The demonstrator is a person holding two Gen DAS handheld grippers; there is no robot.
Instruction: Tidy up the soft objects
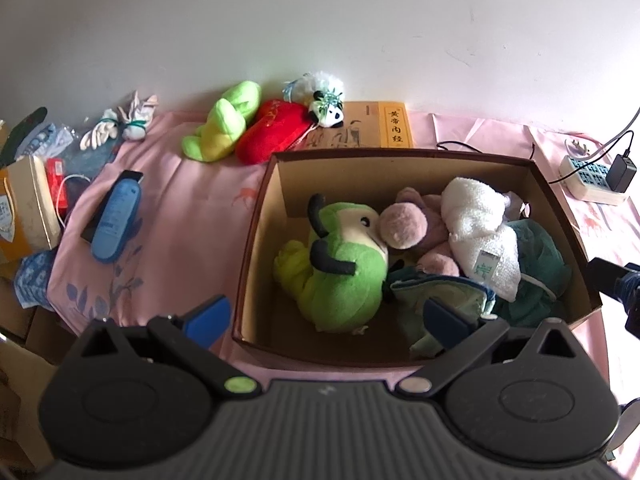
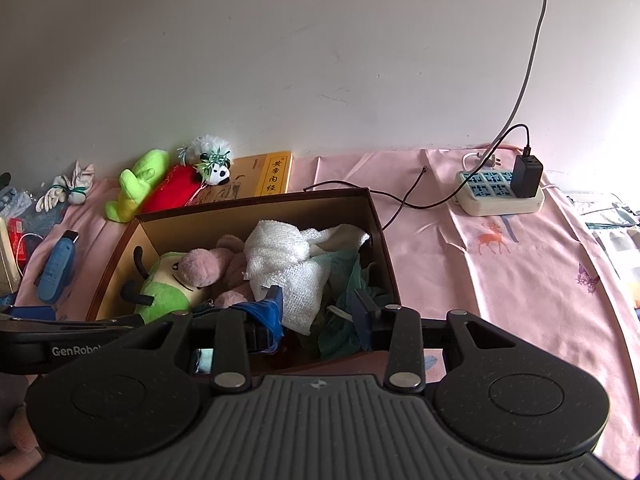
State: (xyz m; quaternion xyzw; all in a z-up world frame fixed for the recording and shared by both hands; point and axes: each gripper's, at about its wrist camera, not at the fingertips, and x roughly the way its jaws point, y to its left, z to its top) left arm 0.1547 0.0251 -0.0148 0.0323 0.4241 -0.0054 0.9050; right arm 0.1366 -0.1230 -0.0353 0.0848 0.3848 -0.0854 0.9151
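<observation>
My left tool (image 1: 324, 320) gapes wide, empty, over the cardboard box (image 1: 256, 240). Ahead, green plush (image 1: 340, 272) lies lengthwise, head away. Right tool (image 2: 318, 308): narrow, grip unclear.

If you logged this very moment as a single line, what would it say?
box: green plush, pink plush, white towel inside | left gripper: open, empty | right gripper: over towel, grip unclear | red plush: still outside

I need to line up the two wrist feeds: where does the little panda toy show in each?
Left wrist: panda toy upper middle, behind the box, against the wall.
Right wrist: panda toy upper left, behind the box.
Shared landmark: the yellow book right beside it.
</observation>
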